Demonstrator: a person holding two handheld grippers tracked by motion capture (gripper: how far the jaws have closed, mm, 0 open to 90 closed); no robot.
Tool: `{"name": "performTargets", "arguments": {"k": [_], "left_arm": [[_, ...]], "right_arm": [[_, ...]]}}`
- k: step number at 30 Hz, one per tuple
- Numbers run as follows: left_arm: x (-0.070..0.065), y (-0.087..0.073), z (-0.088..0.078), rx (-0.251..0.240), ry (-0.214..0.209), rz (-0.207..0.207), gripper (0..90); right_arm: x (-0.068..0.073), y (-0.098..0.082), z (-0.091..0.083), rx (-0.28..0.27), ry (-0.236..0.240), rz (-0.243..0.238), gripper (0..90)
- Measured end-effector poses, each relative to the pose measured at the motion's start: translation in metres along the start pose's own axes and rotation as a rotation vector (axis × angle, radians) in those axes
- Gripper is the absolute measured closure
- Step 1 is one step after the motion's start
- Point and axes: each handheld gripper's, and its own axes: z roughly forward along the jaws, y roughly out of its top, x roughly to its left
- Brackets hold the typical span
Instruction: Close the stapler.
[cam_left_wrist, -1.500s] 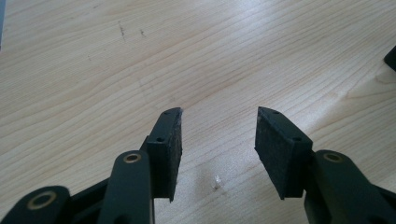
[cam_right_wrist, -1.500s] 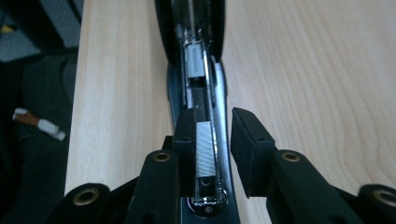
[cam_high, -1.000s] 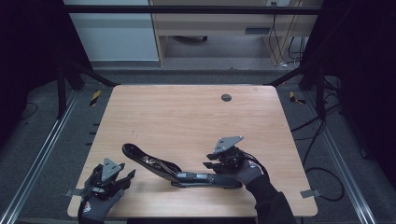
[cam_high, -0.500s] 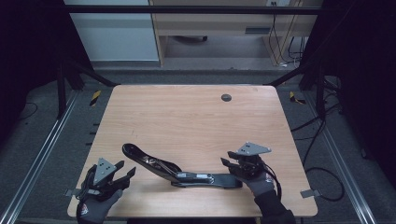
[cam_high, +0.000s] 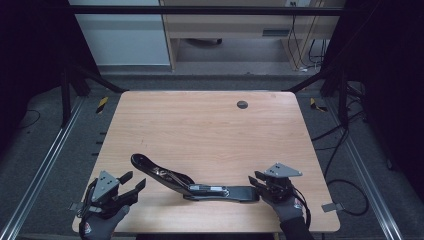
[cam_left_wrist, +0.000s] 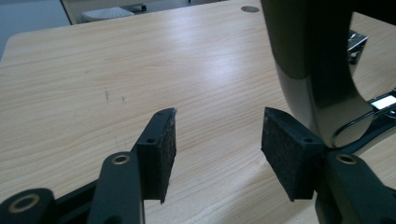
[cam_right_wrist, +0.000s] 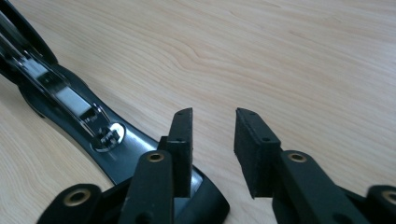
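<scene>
I find the stapler swung fully open near the table's front edge, base flat and top arm raised toward my left gripper, presumably so the staple channel stays exposed; I cannot tell whether that channel holds staples. My left gripper's jaws have just been opening and stand spread with nothing between them, just beside the raised arm. My right gripper sits at the base's end, its jaws lately closing yet apart and empty.
</scene>
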Motion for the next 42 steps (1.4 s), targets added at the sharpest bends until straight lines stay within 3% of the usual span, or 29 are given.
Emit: {"name": "performTargets", "arguments": {"k": [4,13,21,27,42], "left_arm": [[-0.002,0.002,-0.002,-0.013,-0.004,-0.001,44.1],[-0.004,0.003,-0.004,-0.023,-0.022,0.001,43.3],[-0.008,0.005,-0.009,-0.048,-0.043,-0.003,42.7],[-0.012,0.008,-0.01,-0.064,-0.051,0.001,42.3],[-0.02,0.017,-0.01,-0.087,-0.065,-0.003,41.5]], "right_arm": [[0.001,-0.01,-0.004,0.014,0.004,0.019,75.9],[0.005,-0.015,0.002,0.056,0.018,-0.018,90.0],[0.003,-0.015,0.004,0.072,0.02,-0.001,90.0],[0.005,-0.016,0.008,0.1,0.032,-0.022,90.0],[0.005,-0.017,0.005,0.095,0.032,-0.011,90.0]]}}
